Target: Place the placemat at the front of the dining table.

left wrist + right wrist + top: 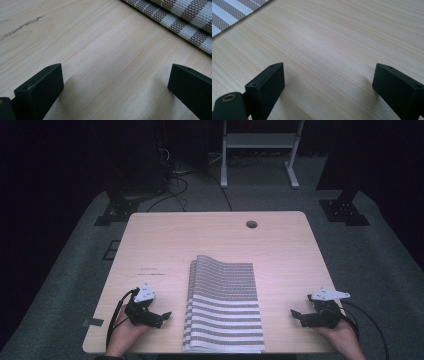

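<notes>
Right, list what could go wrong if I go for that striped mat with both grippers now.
1. The folded striped mat lies flat on the table, so the open jaws of the left gripper and right gripper may scrape the wood before they catch an edge.
2. Its left side shows several stacked layers; a pinch there may lift just the top ones and let the fold come undone.
3. Its near edge sits at the table's front edge, so a push could slide it off.
</notes>
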A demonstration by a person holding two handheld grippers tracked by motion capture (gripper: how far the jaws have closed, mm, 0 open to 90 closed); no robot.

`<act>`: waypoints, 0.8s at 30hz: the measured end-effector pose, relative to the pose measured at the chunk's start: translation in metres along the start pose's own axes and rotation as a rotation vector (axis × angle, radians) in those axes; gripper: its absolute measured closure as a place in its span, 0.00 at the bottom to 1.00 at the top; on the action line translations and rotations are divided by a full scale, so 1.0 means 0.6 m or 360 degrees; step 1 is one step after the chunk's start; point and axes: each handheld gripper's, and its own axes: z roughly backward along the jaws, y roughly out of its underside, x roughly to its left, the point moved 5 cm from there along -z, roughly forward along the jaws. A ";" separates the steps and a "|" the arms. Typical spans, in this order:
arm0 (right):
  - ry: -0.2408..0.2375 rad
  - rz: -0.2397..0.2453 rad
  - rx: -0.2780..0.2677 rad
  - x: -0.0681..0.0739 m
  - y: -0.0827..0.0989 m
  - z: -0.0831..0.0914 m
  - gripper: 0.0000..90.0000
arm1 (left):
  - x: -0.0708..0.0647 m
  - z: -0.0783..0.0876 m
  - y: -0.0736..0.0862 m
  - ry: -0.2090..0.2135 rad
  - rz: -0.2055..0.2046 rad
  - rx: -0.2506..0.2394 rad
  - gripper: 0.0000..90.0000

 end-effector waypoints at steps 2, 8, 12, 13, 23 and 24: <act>0.0000 0.0000 0.0000 0.000 0.000 0.000 0.10 | 0.000 0.000 0.000 0.0001 0.0000 0.0000 0.00; -0.0006 0.0008 0.0009 -0.001 -0.001 0.000 0.10 | -0.001 0.001 0.000 -0.0004 0.0002 0.0000 0.00; -0.0038 0.0010 0.0022 0.001 -0.006 0.000 0.14 | -0.002 0.003 0.002 -0.0002 0.0002 0.0000 0.00; -0.0042 0.0021 0.0008 0.002 -0.008 0.001 0.14 | -0.002 0.003 0.002 -0.0002 0.0002 0.0000 0.00; -0.0104 -0.0008 -0.0054 0.020 -0.025 0.010 0.19 | -0.003 0.003 0.003 0.0001 0.0001 -0.0001 0.00; -0.0109 -0.0015 -0.0058 0.020 -0.026 0.010 0.19 | -0.003 0.003 0.003 0.0001 0.0001 -0.0001 0.00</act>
